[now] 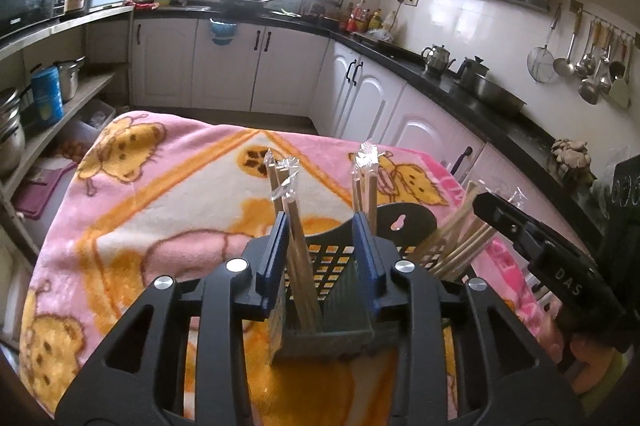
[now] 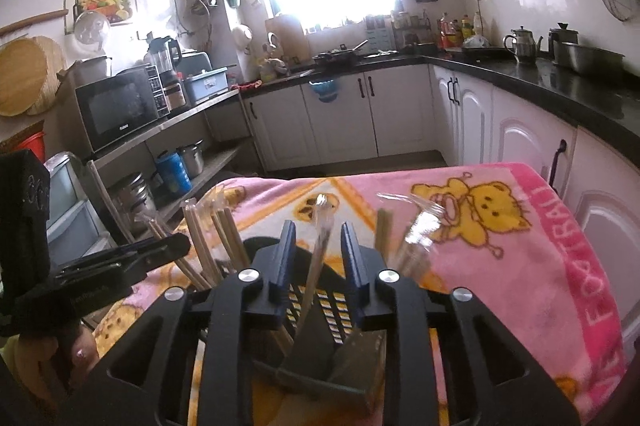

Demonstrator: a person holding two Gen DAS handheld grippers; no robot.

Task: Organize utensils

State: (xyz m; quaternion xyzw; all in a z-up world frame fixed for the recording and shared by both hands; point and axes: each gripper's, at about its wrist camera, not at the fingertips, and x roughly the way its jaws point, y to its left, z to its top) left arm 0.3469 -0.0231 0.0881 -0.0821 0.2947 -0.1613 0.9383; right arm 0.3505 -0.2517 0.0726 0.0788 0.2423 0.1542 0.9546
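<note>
Nearest us, our left gripper and right gripper both stand open above the dark slotted holder, gripping nothing. Wrapped chopsticks stand in its compartments. We judge sorting nearly done; next calls for lifting straight up. The holder sits mid-blanket, well inside its edges.

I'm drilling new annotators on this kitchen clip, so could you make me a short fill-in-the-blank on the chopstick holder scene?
1. The dark slotted plastic utensil holder stands on a fleece blanket whose main colour is ____.
2. The wooden chopsticks are each wrapped in clear ____.
3. Both the left gripper and the right gripper have jaws that stand ____.
4. The gripper fingers are coloured ____.

Missing words: pink; plastic; open; blue
</note>
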